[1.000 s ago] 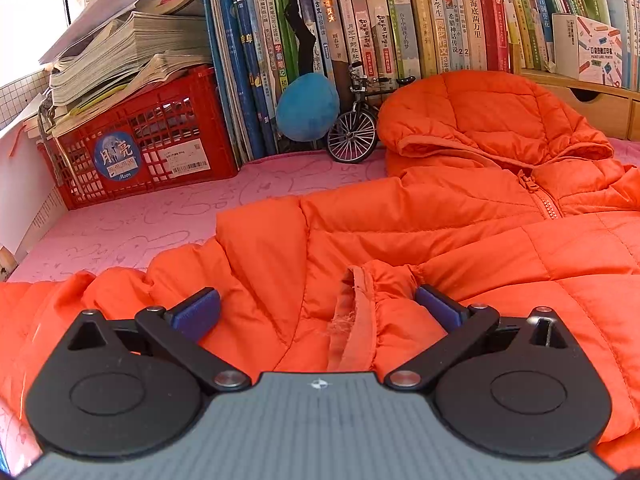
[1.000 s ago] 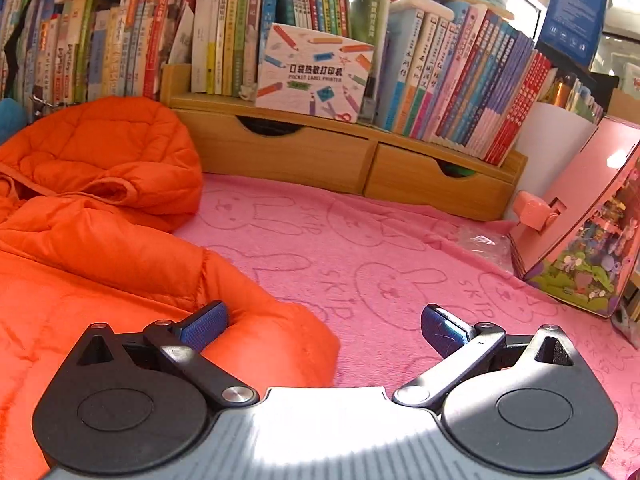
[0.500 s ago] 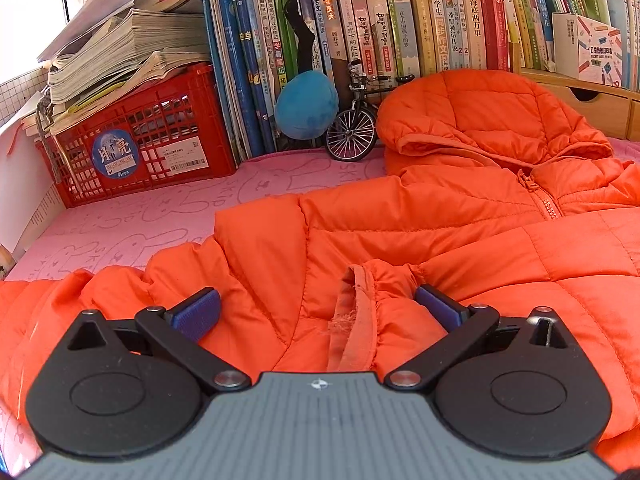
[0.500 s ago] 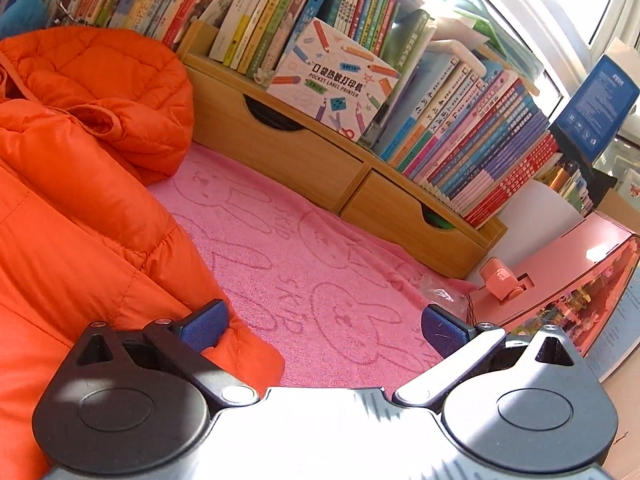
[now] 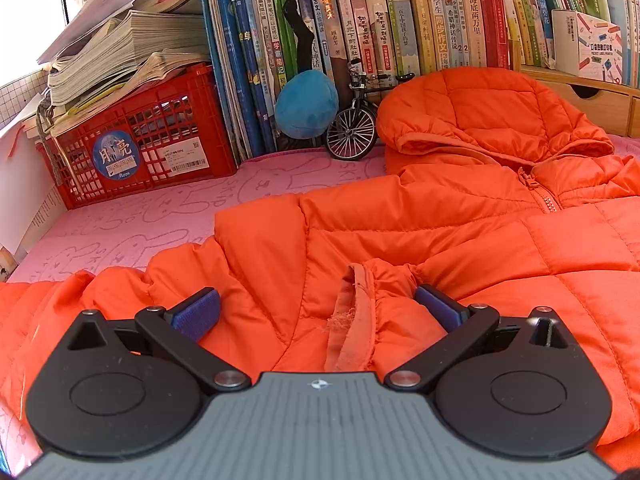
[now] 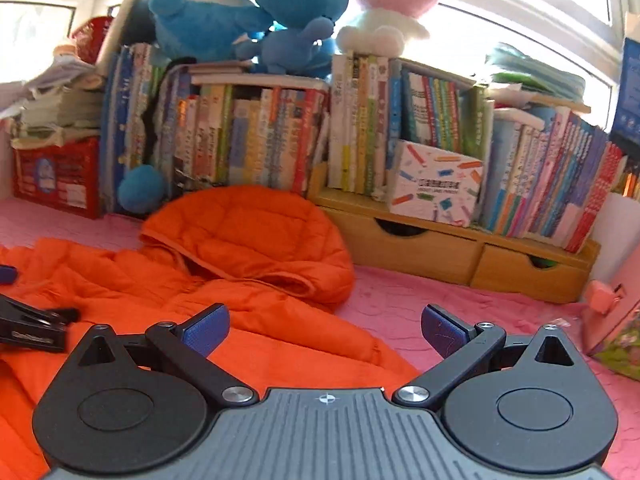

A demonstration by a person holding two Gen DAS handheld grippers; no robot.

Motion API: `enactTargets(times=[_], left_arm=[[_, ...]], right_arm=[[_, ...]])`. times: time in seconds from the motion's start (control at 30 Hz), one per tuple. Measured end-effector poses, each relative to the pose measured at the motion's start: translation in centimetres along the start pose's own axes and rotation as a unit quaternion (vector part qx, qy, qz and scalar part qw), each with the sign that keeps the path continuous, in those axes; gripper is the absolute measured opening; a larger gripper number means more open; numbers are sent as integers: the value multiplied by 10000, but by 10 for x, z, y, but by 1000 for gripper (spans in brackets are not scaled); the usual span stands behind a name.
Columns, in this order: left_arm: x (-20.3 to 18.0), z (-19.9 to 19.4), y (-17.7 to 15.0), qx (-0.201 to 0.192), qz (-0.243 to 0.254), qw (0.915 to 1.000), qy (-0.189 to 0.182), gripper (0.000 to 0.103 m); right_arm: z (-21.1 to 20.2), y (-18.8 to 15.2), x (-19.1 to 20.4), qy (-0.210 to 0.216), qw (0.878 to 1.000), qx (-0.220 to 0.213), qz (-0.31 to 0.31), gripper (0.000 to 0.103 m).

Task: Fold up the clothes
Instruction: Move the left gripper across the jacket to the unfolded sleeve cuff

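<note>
We see orange jacket (image 5: 440, 216) spread on pink mat (image 5: 132, 224), filling centre and right of left view. Left gripper (image 5: 316, 308) wide, cuff (image 5: 352, 320) between fingers, ungripped. Right gripper (image 6: 326, 330) wide, empty, over jacket edge, lower centre.
</note>
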State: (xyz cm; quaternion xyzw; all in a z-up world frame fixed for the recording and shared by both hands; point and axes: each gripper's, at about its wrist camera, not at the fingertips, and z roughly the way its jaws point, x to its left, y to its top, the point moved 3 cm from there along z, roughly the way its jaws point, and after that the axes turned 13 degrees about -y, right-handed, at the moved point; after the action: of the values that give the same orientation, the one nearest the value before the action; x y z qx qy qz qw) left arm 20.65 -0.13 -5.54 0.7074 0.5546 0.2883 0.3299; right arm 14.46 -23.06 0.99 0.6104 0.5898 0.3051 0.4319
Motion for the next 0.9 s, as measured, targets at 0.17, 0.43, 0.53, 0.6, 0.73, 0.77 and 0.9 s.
enactTargets(times=[0.17,0.43,0.53,0.6,0.73,0.77,0.9], left_arm=[[1,0,0,6,-21,10000,-17,103],[4,1,0,23,-120,9998,-148,103],[3,1,0,24,-118,9998,-177,103],[3,1,0,29,-122,9998,-183,103],[3,1,0,27,-132,9997,-179,103],[3,1,0,20,-133,9997,-180,103],[13,-11,1,-135,-305,9991,-280,103]], right_arm=[[6,-24,23,54,9982,322,-498,103],[9,-72,-54,-1004,9905,711,-622,103],[8,-83,-73,-1092,9901,718,-511,103],[12,-84,-78,-1008,9907,823,-388,103],[18,-81,-74,-1041,9899,866,-416,103],[18,-80,-73,-1065,9897,859,-425,103],[16,-75,-77,-992,9904,934,-247,103]])
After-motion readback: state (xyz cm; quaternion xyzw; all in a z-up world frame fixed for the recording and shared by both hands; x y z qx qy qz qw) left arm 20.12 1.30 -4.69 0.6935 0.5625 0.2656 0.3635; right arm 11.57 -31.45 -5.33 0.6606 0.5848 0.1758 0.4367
